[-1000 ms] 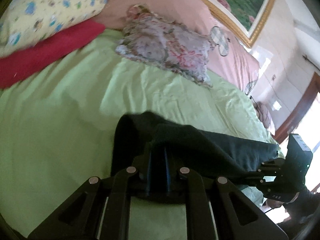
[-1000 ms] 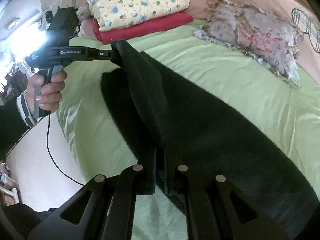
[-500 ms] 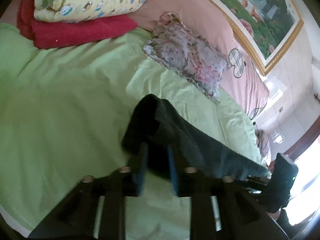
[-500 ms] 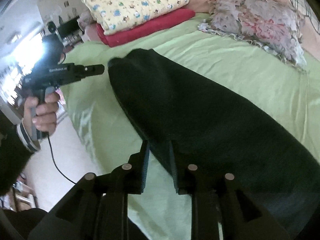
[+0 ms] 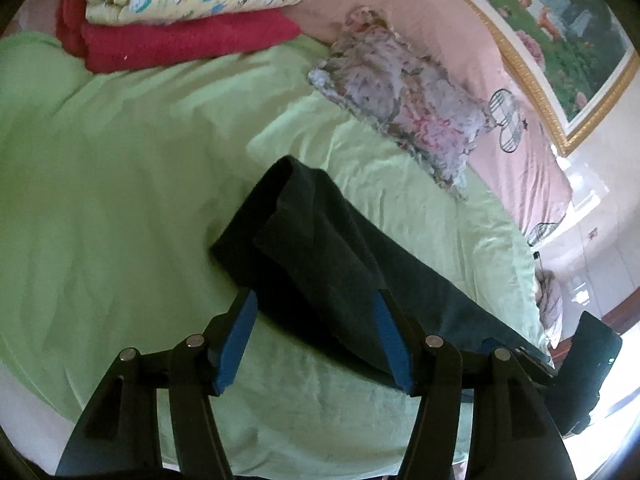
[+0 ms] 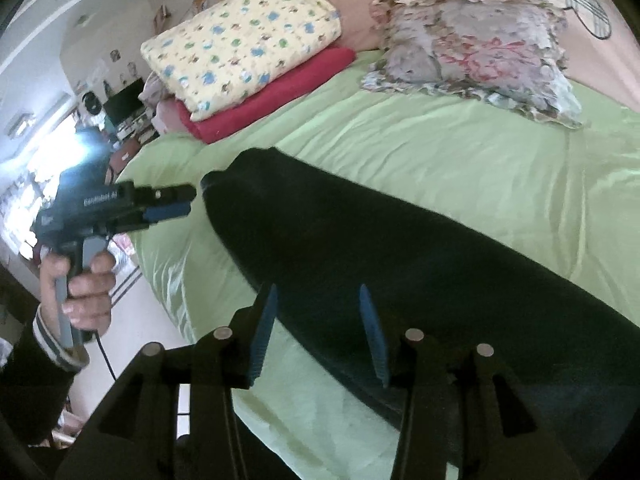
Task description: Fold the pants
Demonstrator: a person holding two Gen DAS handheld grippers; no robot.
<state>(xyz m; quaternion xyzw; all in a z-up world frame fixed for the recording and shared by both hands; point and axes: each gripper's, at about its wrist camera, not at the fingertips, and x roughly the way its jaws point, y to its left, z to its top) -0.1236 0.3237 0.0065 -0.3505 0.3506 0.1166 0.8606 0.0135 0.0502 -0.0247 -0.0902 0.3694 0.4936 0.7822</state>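
— Looking at my two claws, both are wide apart and hold nothing. My left claw (image 5: 314, 330) hangs over one end of the pants (image 5: 332, 256). My right claw (image 6: 320, 330) hangs over the long side of them.

— Where are the pants?

— They lie on the green sheet (image 5: 120, 168), near the front edge of the bed. They are dark and long, and I think one half is laid over the other. At the end by my left claw the top layer does not line up with the bottom one. A strip of the bottom layer sticks out.

— What could go wrong?

— If I fold again now, that uneven end could get folded in and the pile would be lumpy. If I pinch only the top layer, the bottom one might stay behind and slide off. The pants are close to the bed edge, so a pull that way could drag them to the floor. The sheet is soft too. My claw could grab it with the pants.

— What can you not see?

— The far end of the pants runs out of view on the right. The cloth is so dark that I cannot find seams or pockets. I cannot tell which end is the waist. The flowery pillow (image 6: 476, 48) and the folded blankets (image 6: 248, 44) are well apart from the pants.
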